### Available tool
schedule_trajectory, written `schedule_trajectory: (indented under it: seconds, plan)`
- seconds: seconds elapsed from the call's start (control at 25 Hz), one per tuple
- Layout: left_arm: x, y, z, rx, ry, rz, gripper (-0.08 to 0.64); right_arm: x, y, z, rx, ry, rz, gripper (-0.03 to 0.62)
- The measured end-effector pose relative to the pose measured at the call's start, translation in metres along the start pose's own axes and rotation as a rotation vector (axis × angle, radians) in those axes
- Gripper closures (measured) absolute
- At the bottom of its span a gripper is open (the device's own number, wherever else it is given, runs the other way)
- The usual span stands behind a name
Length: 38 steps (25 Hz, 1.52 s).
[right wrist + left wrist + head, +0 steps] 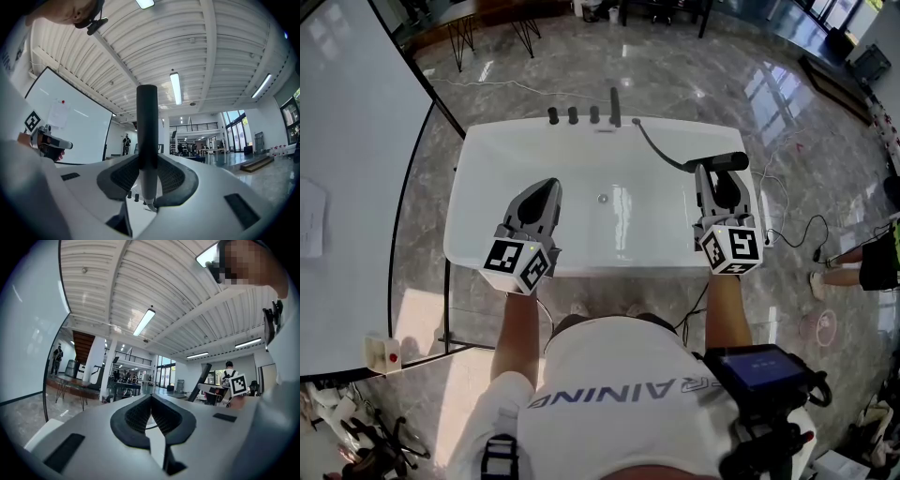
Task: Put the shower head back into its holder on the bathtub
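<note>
The white bathtub (487, 169) lies across the head view in front of me. The black shower head (722, 162) is a slim wand held crosswise over the tub's right end, with my right gripper (717, 172) shut on its handle. Its dark hose (654, 142) runs back to the far rim. In the right gripper view the shower head (147, 117) stands upright between the pads of my right gripper (149, 164). Three black knobs (573, 114) and a taller black post (615, 105) sit on the far rim. My left gripper (547, 187) hovers over the tub's left part, shut and empty, as the left gripper view shows (151, 398).
A large whiteboard (347, 187) stands left of the tub. A black cable (797, 230) trails on the marble floor at the right, near another person's legs (853, 267). Tables and chairs stand beyond the tub's far side.
</note>
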<state>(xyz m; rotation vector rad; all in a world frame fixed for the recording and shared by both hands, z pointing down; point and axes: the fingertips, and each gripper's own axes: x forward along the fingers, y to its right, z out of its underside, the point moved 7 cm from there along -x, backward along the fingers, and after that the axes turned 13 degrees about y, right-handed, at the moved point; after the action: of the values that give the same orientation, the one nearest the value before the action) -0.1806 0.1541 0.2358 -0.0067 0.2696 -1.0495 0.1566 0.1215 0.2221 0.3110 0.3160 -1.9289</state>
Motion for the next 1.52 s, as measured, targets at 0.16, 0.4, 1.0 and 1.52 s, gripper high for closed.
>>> schedule_trajectory:
  seconds: [0.16,0.4,1.0,1.52]
  plan:
    - [0.001,0.003,0.002,0.001,-0.006,-0.005,0.545,-0.002,0.003,0.002,0.015,0.011,-0.002,0.471]
    - [0.014,0.032,0.001,0.019,-0.024,-0.016,0.544,-0.014,0.031,-0.001,0.041,0.022,-0.003,0.471]
    - [0.042,0.065,0.026,0.041,-0.047,-0.040,0.544,-0.018,0.083,0.014,0.097,0.059,-0.018,0.471]
    - [0.079,0.020,0.027,-0.021,-0.036,0.007,0.544,0.026,0.077,-0.008,0.045,0.082,0.027,0.471]
